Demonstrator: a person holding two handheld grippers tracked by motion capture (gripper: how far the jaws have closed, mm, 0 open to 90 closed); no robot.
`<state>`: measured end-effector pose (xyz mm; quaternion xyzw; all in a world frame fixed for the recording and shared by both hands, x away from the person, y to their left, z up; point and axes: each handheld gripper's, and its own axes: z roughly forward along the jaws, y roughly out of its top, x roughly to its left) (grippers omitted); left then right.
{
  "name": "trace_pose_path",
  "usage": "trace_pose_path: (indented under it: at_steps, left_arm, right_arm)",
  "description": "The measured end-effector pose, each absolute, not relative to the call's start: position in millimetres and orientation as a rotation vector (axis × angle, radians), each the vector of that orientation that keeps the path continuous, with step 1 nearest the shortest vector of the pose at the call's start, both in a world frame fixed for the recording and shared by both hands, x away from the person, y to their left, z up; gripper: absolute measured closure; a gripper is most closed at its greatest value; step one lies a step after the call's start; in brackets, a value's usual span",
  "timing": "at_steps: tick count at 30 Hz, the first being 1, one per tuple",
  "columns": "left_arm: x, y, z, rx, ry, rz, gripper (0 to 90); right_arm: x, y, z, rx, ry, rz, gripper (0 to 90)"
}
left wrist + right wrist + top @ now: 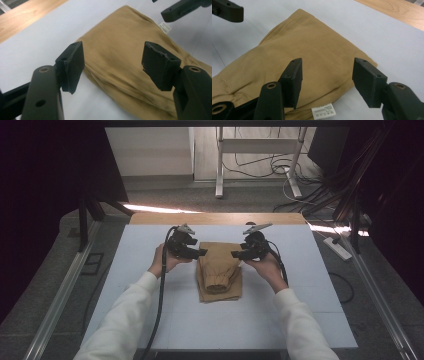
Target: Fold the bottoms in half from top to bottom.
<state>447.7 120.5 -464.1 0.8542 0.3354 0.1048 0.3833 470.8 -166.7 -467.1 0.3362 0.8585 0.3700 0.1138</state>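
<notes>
White-sleeved forearms enter at the bottom of the high view and carry the left gripper [199, 252] and right gripper [235, 254] to either side of the far end of the folded tan cloth garment [218, 272], which lies near the middle of the pale blue desk [150, 310], likely so both far corners can be taken at once. From the left gripper view, its jaws stand spread and empty above the garment's far left corner, not touching it. From the right gripper view, that gripper is likewise released, jaws apart over the garment's other far corner, just beyond the small white care label [323, 112] at its edge.
</notes>
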Motion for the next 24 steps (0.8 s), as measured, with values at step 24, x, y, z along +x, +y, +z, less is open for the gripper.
trace_pose_path:
  at_steps: [24]
  left_arm:
    - [390.9,137.7,-471.1,2.193,0.834,0.262,30.6]
  right_arm:
    - [421.1,-180.2,-475.5,0.894,2.551,1.109,39.0]
